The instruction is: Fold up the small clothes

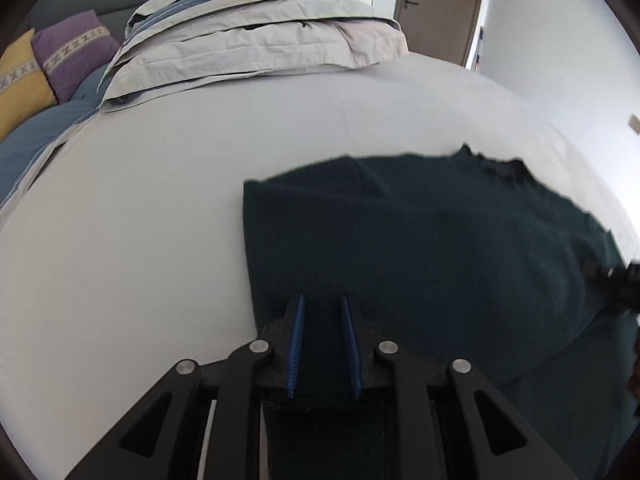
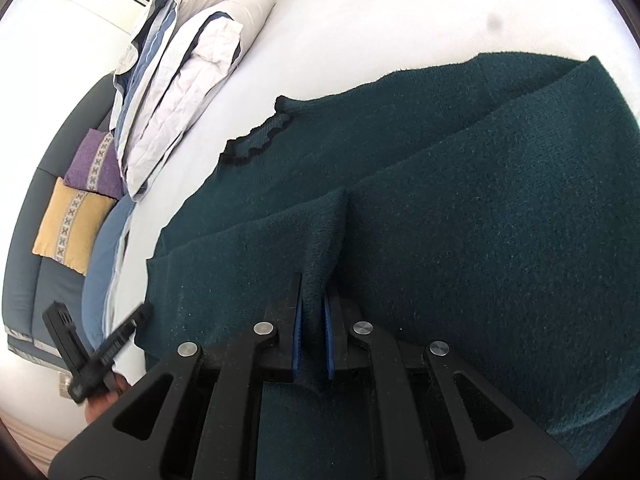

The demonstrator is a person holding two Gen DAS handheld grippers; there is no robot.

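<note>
Both claws pinching green sweater (image 2: 460,220), left claw (image 1: 322,304), right claw (image 2: 316,292), white bed (image 1: 140,220)

A wide white bed sheet (image 1: 168,216) covers the mattress, and a stack of folded grey and blue striped bedding (image 1: 256,36) lies at its far end. Beside the bed, a purple woven cushion (image 1: 74,52) and a mustard yellow cushion (image 1: 20,84), each with a patterned band, lean against a dark grey sofa (image 1: 92,0). A brown wooden door (image 1: 440,4) stands in the white wall beyond.
</note>
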